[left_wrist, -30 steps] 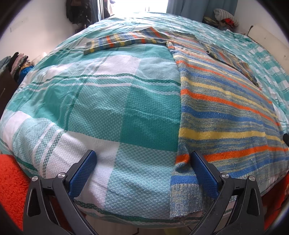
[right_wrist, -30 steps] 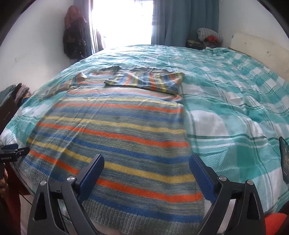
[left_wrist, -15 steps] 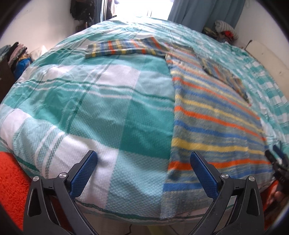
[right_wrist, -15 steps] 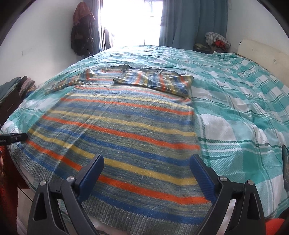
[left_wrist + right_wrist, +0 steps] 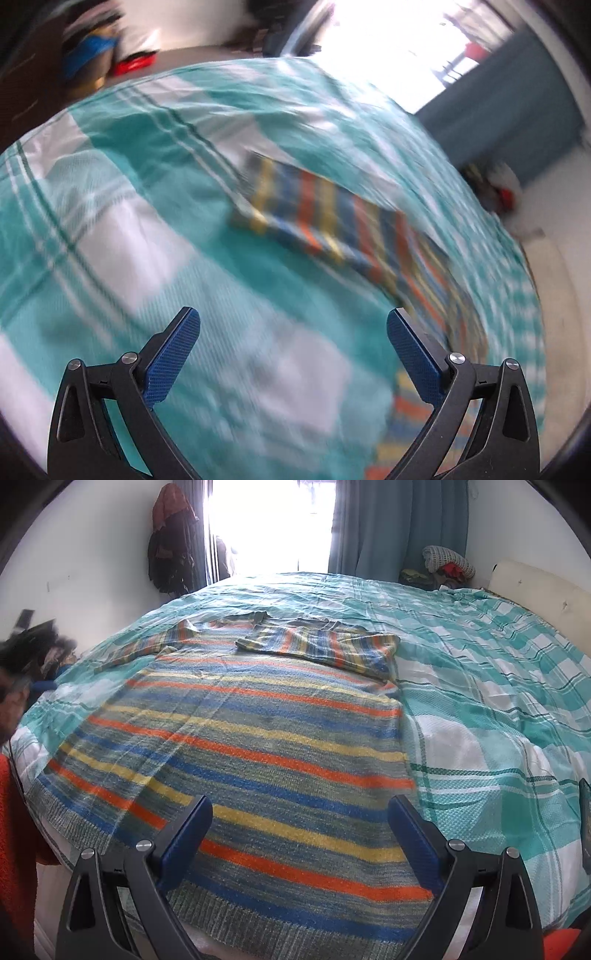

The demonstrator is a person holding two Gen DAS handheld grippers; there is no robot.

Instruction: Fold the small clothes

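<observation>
A: Where does the sweater (image 5: 255, 753) lie?

B: Flat on the bedspread (image 5: 491, 716), hem at the near edge of the bed, right sleeve (image 5: 325, 646) folded across the chest, left sleeve (image 5: 317, 218) stretched out sideways. Bare bedspread runs wide on both sides of it and up toward the curtain (image 5: 391, 524).

A: And the grippers?

B: The right gripper (image 5: 299, 834) hangs over the hem, jaws spread wide, holding nothing. The left gripper (image 5: 293, 343) is above the bedspread near the outstretched sleeve, jaws equally wide and empty; its view is badly blurred.

A: Anything near the edges?

B: A dark flat thing (image 5: 585, 827) lies on the bedspread at the right edge. Clothes (image 5: 170, 542) hang on the far wall.

A: Any writing?

B: None that can be read.
</observation>
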